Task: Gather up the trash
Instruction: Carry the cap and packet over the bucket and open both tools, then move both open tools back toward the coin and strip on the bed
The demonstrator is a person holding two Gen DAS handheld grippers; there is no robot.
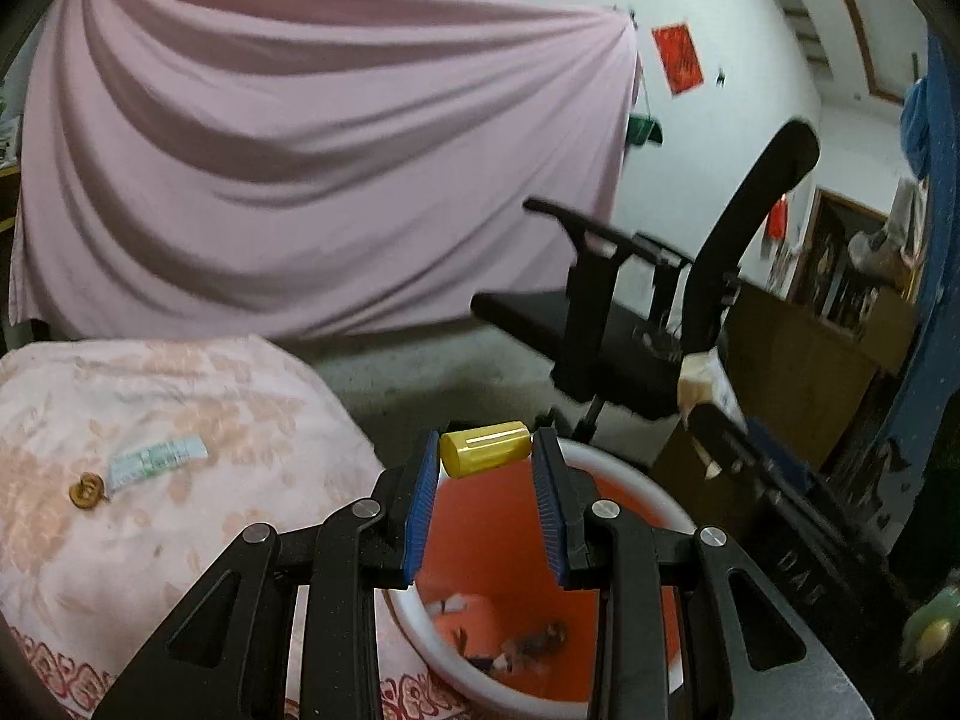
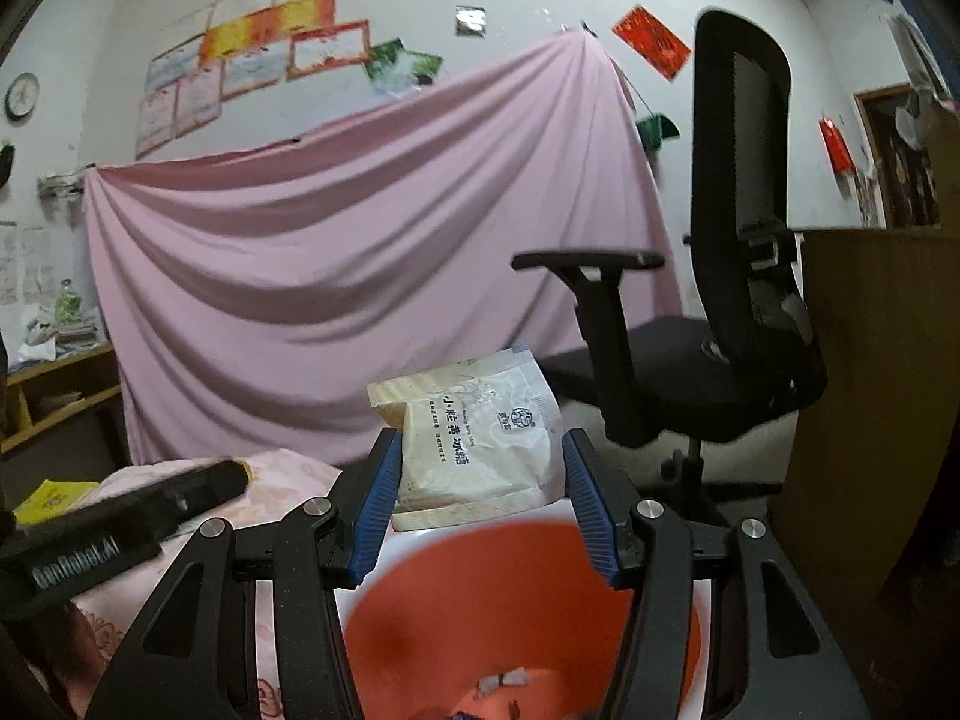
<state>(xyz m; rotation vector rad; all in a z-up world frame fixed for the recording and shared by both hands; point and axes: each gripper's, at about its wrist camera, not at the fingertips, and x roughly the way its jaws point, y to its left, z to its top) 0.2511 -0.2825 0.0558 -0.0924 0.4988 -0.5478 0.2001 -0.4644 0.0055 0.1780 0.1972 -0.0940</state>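
Holding a yellow cap (image 1: 485, 449) crosswise at the very tips, the left gripper (image 1: 485, 483) is narrowly set with both blue pads pressed on the cap's ends. It hangs above the far rim of the orange bin (image 1: 624, 483), whose white-edged mouth lies beneath. The right gripper (image 2: 480, 483) carries a white sachet (image 2: 480, 438) between its pads at a middling width; the sachet stands upright, above the same bin (image 2: 528, 594), and whether the pads bear firmly on it I cannot tell for certain.

Risks noted:
- The cap sits over the rim and not the bin's centre; released here, it is likely to strike the edge and roll to the floor.
- The tip grip on a smooth round cap is shallow; a jolt may squirt it out early.
- The sachet is light and flat; it may drift or catch on a pad when let go.
- Both grippers crowd one opening; contact between them is possible.
- A wrapper (image 1: 157, 461) and a small brown item (image 1: 87, 489) lie uncollected on the pink bedding (image 1: 180, 540).
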